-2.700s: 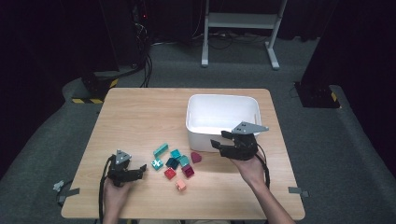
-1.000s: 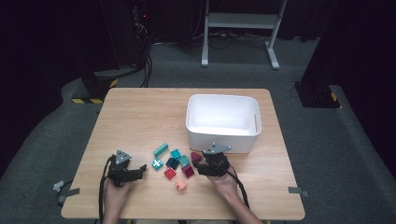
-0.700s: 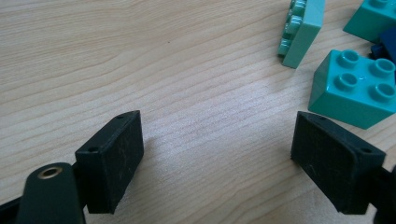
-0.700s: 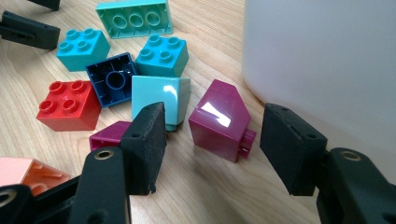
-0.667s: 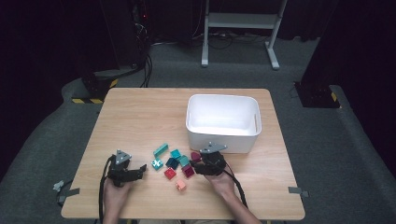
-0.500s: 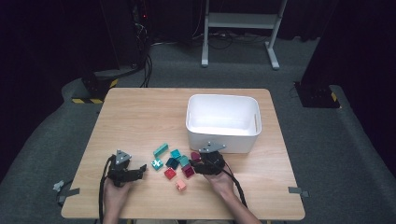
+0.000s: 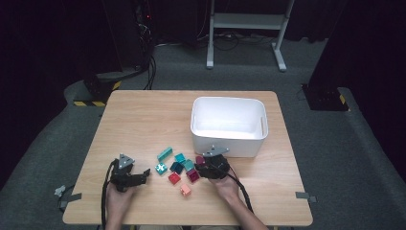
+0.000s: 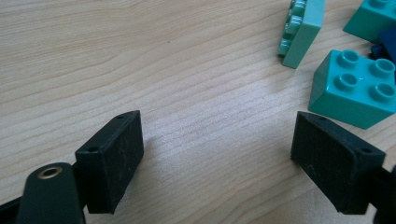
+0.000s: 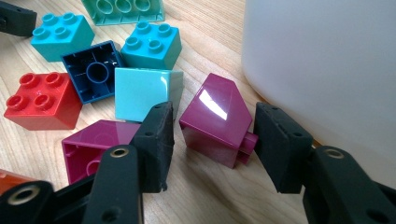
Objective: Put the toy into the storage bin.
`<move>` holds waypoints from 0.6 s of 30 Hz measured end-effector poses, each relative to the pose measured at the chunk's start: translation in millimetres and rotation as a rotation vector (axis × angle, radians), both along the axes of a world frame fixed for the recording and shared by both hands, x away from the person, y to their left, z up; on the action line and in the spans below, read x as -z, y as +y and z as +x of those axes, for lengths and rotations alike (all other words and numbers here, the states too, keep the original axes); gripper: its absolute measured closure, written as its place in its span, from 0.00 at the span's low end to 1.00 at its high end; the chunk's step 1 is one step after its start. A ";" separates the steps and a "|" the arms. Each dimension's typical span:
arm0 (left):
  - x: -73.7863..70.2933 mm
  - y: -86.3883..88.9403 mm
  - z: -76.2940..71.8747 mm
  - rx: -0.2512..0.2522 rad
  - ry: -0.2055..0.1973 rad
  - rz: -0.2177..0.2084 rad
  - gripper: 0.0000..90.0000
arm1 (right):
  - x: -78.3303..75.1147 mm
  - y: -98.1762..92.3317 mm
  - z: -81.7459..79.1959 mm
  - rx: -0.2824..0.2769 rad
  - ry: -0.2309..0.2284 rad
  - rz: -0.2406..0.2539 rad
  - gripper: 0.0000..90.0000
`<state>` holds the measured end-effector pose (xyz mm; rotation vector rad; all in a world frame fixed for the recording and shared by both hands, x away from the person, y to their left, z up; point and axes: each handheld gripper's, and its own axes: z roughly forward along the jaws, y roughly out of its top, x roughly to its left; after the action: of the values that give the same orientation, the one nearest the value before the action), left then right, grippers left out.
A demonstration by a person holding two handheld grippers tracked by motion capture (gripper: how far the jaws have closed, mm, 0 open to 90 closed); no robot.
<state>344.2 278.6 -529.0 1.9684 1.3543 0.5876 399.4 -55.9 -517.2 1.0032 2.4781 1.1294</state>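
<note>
Magenta brick (image 9: 215,125) sits between right gripper (image 9: 210,140) pads just closing, gaps remaining.

- A light wooden rectangular table (image 7: 143,115) is standing on grey carpeted floor (image 7: 335,158).
- A white metal stand (image 7: 246,21) is sitting behind, against dark surroundings.
- Black cables (image 7: 148,67) are trailing across the floor.

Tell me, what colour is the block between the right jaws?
Magenta block; clearest in the right gripper view.

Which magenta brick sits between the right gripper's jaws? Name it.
The magenta brick lying on its side next to the white bin, studs toward the right pad. The other magenta brick lies hollow-side-up outside the right gripper.
</note>
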 end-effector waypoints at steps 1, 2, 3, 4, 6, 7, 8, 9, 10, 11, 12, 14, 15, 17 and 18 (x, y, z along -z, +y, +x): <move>0.0 0.0 0.0 0.000 0.000 0.000 0.19 | 0.1 -0.2 0.1 -0.001 0.001 -0.001 0.56; 0.0 0.0 0.0 0.000 0.000 0.000 0.19 | 0.4 -0.4 -0.2 -0.002 -0.001 -0.007 0.57; 0.0 0.0 0.0 0.000 0.000 0.000 0.19 | 0.4 -0.4 -0.2 -0.002 -0.001 -0.007 0.57; 0.0 0.0 0.0 0.000 0.000 0.000 0.19 | 0.7 -0.5 -0.3 -0.003 -0.003 -0.011 0.57; 0.0 0.0 0.0 0.000 0.000 0.000 0.19 | 1.2 -0.7 -0.7 -0.001 -0.002 -0.015 0.58; 0.0 0.0 0.0 0.000 0.000 0.001 0.19 | 1.3 -1.0 -0.9 0.001 -0.002 -0.017 0.59; -0.1 0.0 0.0 0.000 0.001 0.000 0.19 | 1.4 -1.3 -0.9 0.000 -0.007 -0.021 0.59; 0.0 0.0 0.0 0.000 0.000 0.001 0.19 | 1.6 -1.4 -1.3 0.002 -0.008 -0.023 0.60; 0.0 0.0 0.0 0.000 0.000 0.001 0.19 | 1.8 -1.4 -1.8 0.004 -0.007 -0.024 0.60; 0.0 0.0 0.0 0.000 0.000 0.000 0.19 | 1.9 -1.7 -1.8 0.001 -0.012 -0.026 0.60; 0.0 0.0 0.0 0.000 0.000 0.001 0.19 | 1.9 -1.8 -2.0 0.002 -0.012 -0.026 0.60; -0.1 0.0 0.0 0.000 0.000 0.001 0.19 | 1.7 -2.3 -2.0 0.003 -0.015 -0.027 0.61; 0.0 0.0 0.0 0.000 0.000 0.000 0.19 | 1.6 -2.2 -2.2 0.004 -0.015 -0.026 0.61; 0.0 -0.1 0.0 0.000 0.000 0.000 0.19 | 1.7 -2.2 -2.5 0.004 -0.017 -0.028 0.61; 0.0 0.0 0.0 0.000 0.000 0.000 0.19 | 1.7 -2.3 -2.6 0.002 -0.019 -0.029 0.62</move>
<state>344.2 278.6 -529.0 1.9686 1.3544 0.5882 396.8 -58.2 -518.9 0.9826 2.4702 1.0947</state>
